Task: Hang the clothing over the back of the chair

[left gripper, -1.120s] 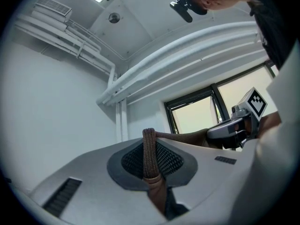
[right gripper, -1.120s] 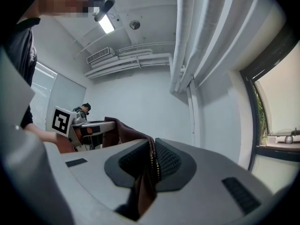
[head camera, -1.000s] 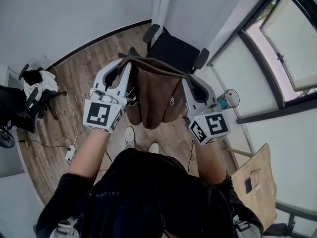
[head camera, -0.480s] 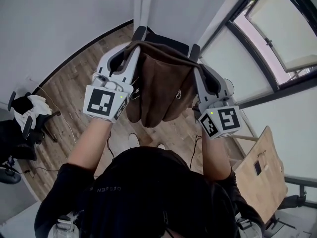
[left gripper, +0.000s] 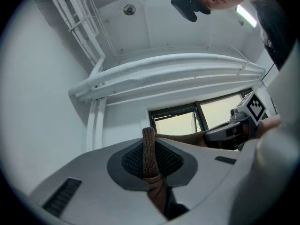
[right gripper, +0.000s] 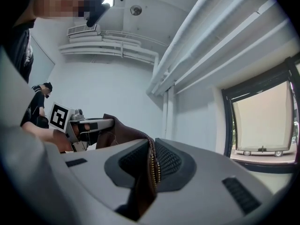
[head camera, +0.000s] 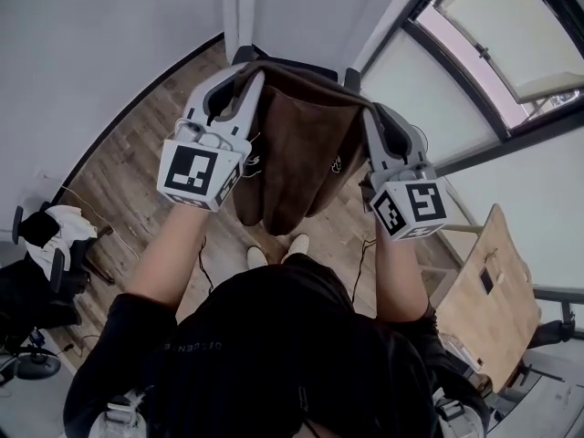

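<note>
The wooden floor (head camera: 137, 172) spreads below. At the left edge, a second office chair (head camera: 32, 286) carries a heap of white and black garments (head camera: 57, 231). The brown clothing (head camera: 301, 153) hangs in the air, stretched between both grippers, above and in front of the black chair (head camera: 248, 55) by the wall, which it mostly hides. The left gripper (head camera: 245, 78) has its jaws pinched on a ribbed hem (left gripper: 149, 149). The right gripper (head camera: 374, 117) has its jaws clamped on a zipper edge (right gripper: 153, 165).
</note>
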A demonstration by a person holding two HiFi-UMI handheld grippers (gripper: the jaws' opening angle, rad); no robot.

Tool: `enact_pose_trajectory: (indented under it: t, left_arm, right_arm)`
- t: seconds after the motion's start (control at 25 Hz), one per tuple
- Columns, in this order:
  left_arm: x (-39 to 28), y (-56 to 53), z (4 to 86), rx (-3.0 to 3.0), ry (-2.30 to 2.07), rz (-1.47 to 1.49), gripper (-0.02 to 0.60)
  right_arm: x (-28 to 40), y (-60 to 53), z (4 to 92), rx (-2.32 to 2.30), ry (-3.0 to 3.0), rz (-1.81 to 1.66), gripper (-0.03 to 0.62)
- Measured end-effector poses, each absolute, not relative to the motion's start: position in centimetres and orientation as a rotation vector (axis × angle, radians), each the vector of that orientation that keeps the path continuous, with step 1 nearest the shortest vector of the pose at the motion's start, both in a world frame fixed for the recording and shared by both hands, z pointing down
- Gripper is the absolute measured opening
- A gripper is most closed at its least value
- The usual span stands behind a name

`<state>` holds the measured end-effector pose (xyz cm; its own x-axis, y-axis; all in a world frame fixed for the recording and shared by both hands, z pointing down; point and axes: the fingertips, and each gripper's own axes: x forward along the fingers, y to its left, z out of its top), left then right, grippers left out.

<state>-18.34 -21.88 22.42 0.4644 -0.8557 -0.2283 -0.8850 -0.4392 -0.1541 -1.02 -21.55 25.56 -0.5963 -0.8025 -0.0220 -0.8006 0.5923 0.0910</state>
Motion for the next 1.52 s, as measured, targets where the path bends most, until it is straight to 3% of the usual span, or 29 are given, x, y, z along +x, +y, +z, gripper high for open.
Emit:
enact_pose_trajectory:
  t: [1.52]
  left_arm:
    - [-18.3, -38.6, 31.0, -2.499, 1.615, -0.093, 0.049]
  right_arm:
    - [-1.3, -37.8, 34.2, 1.178, -2.836, 0.132, 0.054]
